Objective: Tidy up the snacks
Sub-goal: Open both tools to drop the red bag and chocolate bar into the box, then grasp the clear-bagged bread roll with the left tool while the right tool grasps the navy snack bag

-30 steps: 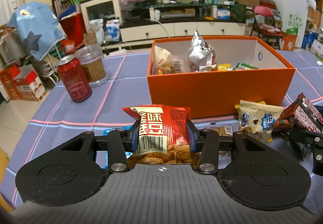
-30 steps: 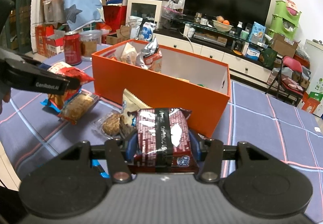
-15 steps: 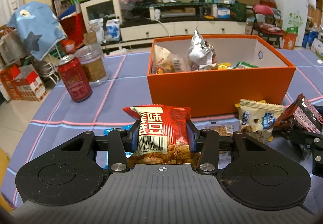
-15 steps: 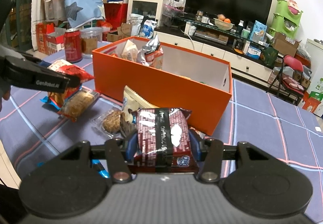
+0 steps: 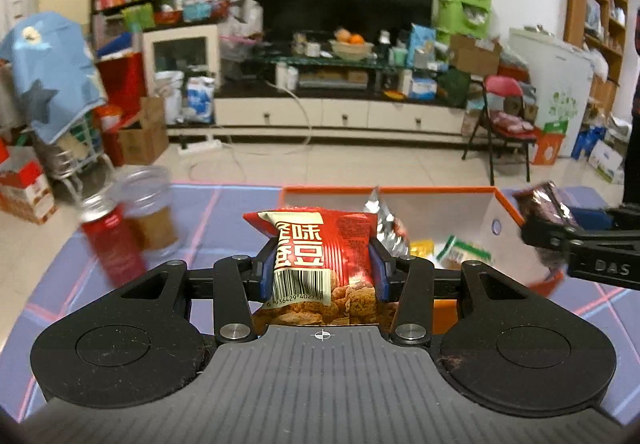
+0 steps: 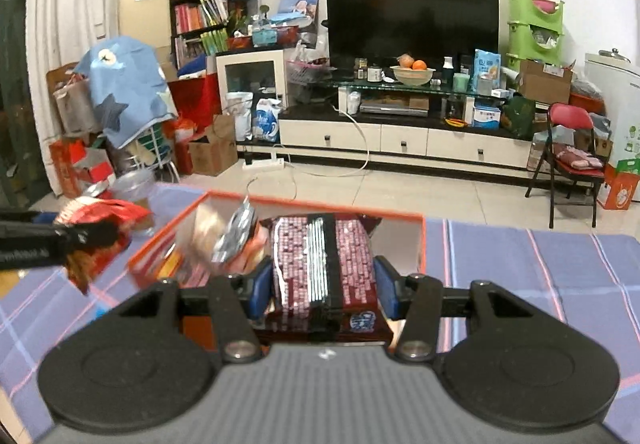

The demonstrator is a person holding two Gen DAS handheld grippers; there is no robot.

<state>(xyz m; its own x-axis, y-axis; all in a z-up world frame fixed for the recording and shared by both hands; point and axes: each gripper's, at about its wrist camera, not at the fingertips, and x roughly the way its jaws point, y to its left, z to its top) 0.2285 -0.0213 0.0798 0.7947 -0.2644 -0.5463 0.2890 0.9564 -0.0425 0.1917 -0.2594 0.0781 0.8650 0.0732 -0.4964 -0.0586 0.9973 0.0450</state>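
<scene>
2 tongs carry packets above the orange box [image 5: 448,311]: left tongs [image 5: 323,271] pinch a red snack bag [image 5: 320,260], right tongs [image 6: 323,286] pinch a maroon packet [image 6: 322,264]. Releasing together risks collision or spillover.

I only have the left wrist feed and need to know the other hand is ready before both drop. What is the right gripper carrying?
Observer: The right gripper is shut on a maroon packet with a black band down its middle.
Operator: Where is it relative to the box?
Observer: In the right wrist view the packet sits in front of the orange box, whose open inside shows beyond it.
Operator: Anything in the box on that side?
Observer: A silver packet stands at the box's left end; the space behind the maroon packet is hidden.
</scene>
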